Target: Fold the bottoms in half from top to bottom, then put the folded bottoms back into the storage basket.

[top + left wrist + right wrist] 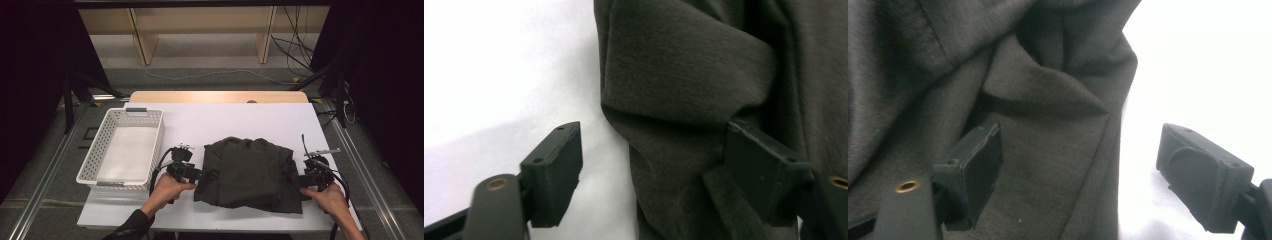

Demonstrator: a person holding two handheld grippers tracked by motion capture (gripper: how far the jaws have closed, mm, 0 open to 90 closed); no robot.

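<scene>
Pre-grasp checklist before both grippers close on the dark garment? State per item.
1. Left gripper open, straddling the edge of the dark garment: ok.
2. Right gripper open, straddling the opposite edge: ok.
3. Cloth between each pair of fingers: ok; one finger on the cloth, the other over the white table.
4. How many layers each bite would take: cannot tell.
5. White basket free of cloth and apart from the garment: ok.
6. Garment fully on the table: ok.

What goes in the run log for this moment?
left tongs: open, straddling left edge of dark garment | right tongs: open, straddling right edge | basket: empty
</scene>
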